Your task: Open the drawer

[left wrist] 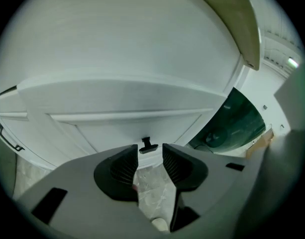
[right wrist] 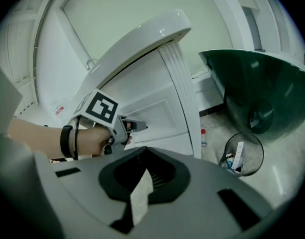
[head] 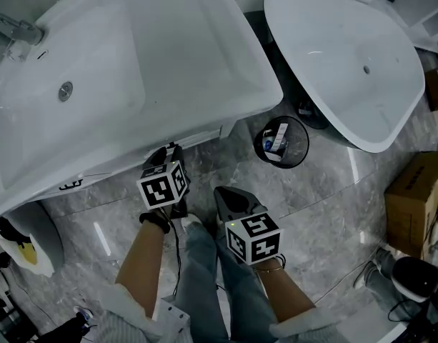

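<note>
Head view: the left gripper (head: 168, 151) is held beneath the white ceramic basin (head: 133, 63); the right gripper (head: 224, 195) is held back.

Left gripper view: the fingers (left wrist: 125, 166) are spread. The closed white panelled drawer (left wrist: 132, 126) is faced, its small black handle (left wrist: 148, 146) untouched just beyond them.

Right gripper view: the fingers (right wrist: 162, 176) are pressed together, empty.

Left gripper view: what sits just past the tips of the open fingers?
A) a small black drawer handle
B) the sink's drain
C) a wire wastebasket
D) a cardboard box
A: the small black drawer handle stands out from the white drawer front, just ahead of the left gripper. The gripper's fingers stand apart and do not touch it.
</note>
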`<state>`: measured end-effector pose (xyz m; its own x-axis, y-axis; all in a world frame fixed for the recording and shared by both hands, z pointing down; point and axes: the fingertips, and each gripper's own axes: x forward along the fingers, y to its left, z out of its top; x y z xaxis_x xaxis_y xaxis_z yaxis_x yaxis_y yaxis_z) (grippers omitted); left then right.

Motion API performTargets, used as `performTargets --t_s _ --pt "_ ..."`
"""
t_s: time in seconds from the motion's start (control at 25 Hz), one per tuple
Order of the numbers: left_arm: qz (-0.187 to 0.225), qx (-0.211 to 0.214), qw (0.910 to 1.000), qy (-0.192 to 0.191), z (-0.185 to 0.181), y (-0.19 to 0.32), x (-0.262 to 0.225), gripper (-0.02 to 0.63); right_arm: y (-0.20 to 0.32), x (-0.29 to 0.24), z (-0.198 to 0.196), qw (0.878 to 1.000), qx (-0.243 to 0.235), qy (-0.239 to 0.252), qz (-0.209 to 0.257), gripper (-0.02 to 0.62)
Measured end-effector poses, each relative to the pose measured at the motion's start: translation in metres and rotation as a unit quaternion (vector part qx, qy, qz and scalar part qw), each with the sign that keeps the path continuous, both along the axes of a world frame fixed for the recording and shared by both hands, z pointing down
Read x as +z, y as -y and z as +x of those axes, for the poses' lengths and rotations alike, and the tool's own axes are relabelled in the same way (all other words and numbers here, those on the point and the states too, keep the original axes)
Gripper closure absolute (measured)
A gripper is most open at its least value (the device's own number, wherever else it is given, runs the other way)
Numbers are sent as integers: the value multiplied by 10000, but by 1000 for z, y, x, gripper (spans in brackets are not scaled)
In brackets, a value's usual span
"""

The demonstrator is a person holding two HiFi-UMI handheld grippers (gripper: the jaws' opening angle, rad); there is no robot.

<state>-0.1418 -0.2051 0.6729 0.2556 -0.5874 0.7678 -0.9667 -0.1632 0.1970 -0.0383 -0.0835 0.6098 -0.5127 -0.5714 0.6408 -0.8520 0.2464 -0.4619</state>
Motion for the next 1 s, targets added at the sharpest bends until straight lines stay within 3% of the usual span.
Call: performTargets --t_s 0.16,0.4,0.6,1.0 --pt "-103 -64 9999 -62 4 8 6 446 -3 3 -1 10000 -59 -16 -56 586" --pt "-168 -97 9995 266 1 18 13 453 -4 8 1 9999 -61 -20 -115 586" --pt "-213 -191 9991 313 2 19 19 460 -7 11 1 9998 -65 -51 -178 586" --pt "-57 -151 9988 463 2 16 16 469 -19 15 0 9997 40 -15 -241 586"
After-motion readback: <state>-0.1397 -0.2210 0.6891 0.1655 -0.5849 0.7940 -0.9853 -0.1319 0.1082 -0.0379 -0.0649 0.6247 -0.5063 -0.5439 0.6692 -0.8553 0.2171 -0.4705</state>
